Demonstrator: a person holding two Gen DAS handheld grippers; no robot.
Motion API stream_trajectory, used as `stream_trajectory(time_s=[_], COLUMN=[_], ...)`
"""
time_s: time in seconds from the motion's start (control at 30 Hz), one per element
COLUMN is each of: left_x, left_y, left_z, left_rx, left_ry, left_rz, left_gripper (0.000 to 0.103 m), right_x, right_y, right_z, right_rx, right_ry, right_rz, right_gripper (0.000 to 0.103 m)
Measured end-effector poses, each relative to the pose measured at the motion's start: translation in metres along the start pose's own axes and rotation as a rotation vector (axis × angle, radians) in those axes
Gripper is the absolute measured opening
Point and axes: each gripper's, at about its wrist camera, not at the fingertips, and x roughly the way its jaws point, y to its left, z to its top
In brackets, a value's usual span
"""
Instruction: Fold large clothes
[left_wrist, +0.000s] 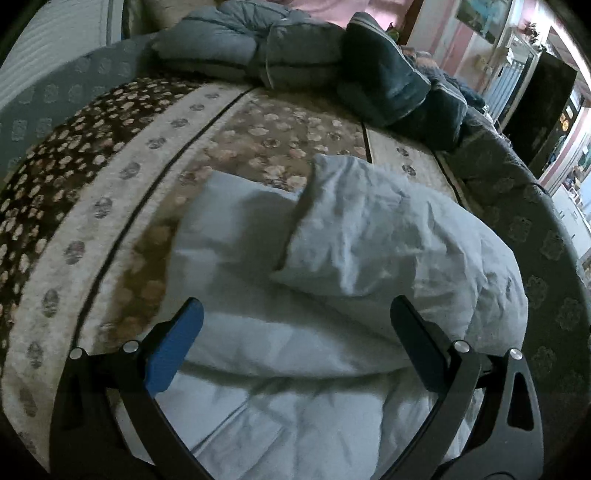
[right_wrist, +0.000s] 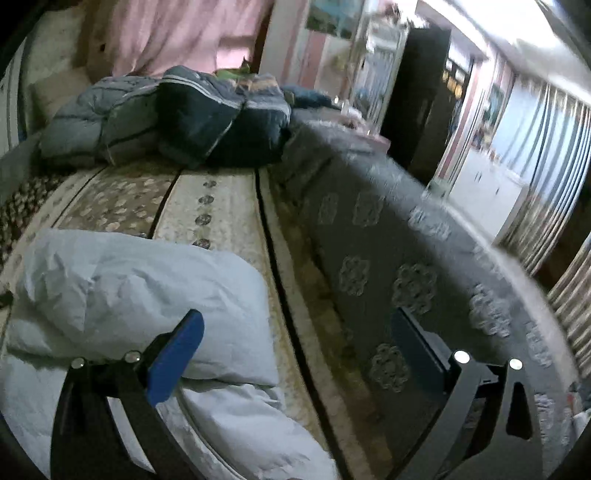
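Observation:
A pale blue puffy garment (left_wrist: 332, 266) lies partly folded on the patterned bed cover (left_wrist: 155, 177), one flap doubled over its top. My left gripper (left_wrist: 295, 332) hovers open just above its near part, blue pads wide apart, nothing held. In the right wrist view the same garment (right_wrist: 147, 288) lies at the lower left. My right gripper (right_wrist: 295, 336) is open over the bed's right side, its left finger (right_wrist: 177, 354) above the garment's edge, its right finger above the grey bedspread (right_wrist: 388, 266).
Folded grey and dark padded jackets (left_wrist: 288, 48) are piled at the bed's far end, and show as the pile of jackets (right_wrist: 177, 114) in the right wrist view. Pink curtain (right_wrist: 177, 33) behind. Dark cabinet (right_wrist: 424, 99) and striped curtains (right_wrist: 546, 140) stand right of the bed.

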Motion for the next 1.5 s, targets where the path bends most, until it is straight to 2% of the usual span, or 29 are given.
stream_trajectory(time_s=[0.17,0.33,0.4,0.43,0.47,0.53,0.57,0.63,0.7,0.73,0.77,0.8,0.83,0.87,0.93,0.97,1.0,1.07,1.17,1.2,1.27,1.33,1.43,1.5], left_x=[0.033,0.066,0.073,0.075,0.072,0.059,0.051,0.043,0.032,0.028,0.027,0.026,0.024,0.022,-0.003,-0.012,-0.032,-0.045,-0.034,-0.025,-0.001,0.018,0.042,0.057], left_y=[-0.021,-0.006,-0.005,-0.008,-0.012,0.0,0.02,0.05,0.073,0.077,0.079,0.083,0.088,0.096,0.132,0.14,0.146,0.135,0.083,0.062,0.025,0.004,-0.014,-0.018], left_z=[0.011,0.024,0.026,0.026,0.027,0.033,0.033,0.024,0.013,0.009,0.007,0.004,0.002,0.003,0.016,0.02,0.03,0.044,0.069,0.073,0.074,0.075,0.076,0.071], left_rx=[0.057,0.045,0.069,0.101,0.12,0.029,-0.073,-0.186,-0.211,-0.182,-0.156,-0.112,-0.094,-0.099,-0.257,-0.295,-0.341,-0.325,-0.166,-0.095,0.002,0.037,0.063,0.108], left_ry=[-0.02,-0.012,0.001,0.023,0.028,0.022,0.031,0.062,0.087,0.102,0.116,0.134,0.141,0.139,0.02,-0.024,-0.141,-0.238,-0.277,-0.287,-0.251,-0.204,-0.172,-0.157], left_rz=[0.059,0.054,-0.015,-0.043,-0.049,-0.098,-0.123,-0.102,-0.038,-0.002,0.02,0.071,0.111,0.146,0.214,0.232,0.269,0.257,0.132,0.098,0.055,0.003,-0.011,0.026], left_gripper=[0.1,0.1,0.068,0.03,0.013,0.007,0.007,0.007,0.007,0.008,0.016,0.021,0.049,0.061,0.062,0.069,0.073,0.093,0.096,0.097,0.098,0.098,0.1,0.1], right_x=[0.035,0.052,0.059,0.065,0.07,0.078,0.081,0.086,0.091,0.097,0.099,0.106,0.108,0.111,0.112,0.11,0.109,0.105,0.108,0.11,0.107,0.094,0.081,0.092], right_y=[0.009,0.011,0.011,0.011,0.013,0.017,0.021,0.031,0.043,0.055,0.063,0.076,0.085,0.095,0.111,0.116,0.119,0.127,0.138,0.14,0.134,0.122,0.11,0.113], right_z=[-0.002,-0.002,-0.001,0.001,0.002,0.006,0.009,0.014,0.016,0.016,0.015,0.013,0.012,0.01,0.01,0.01,0.011,0.011,0.007,0.004,0.005,0.014,0.026,0.024], right_rx=[-0.007,-0.012,0.009,0.031,0.055,0.093,0.116,0.139,0.134,0.122,0.115,0.105,0.1,0.096,0.084,0.079,0.078,0.073,0.022,0.003,0.015,0.041,0.016,-0.018], right_ry=[0.057,0.082,0.096,0.11,0.119,0.132,0.133,0.125,0.125,0.134,0.142,0.16,0.174,0.186,0.186,0.18,0.172,0.155,0.171,0.17,0.132,0.062,-0.02,0.019], right_rz=[0.042,0.061,0.08,0.1,0.122,0.173,0.2,0.241,0.263,0.276,0.286,0.302,0.313,0.33,0.35,0.347,0.347,0.366,0.398,0.377,0.35,0.331,0.31,0.32], right_gripper=[0.101,0.101,0.101,0.101,0.101,0.101,0.101,0.101,0.101,0.101,0.101,0.101,0.101,0.101,0.101,0.101,0.101,0.101,0.101,0.101,0.101,0.101,0.101,0.101])
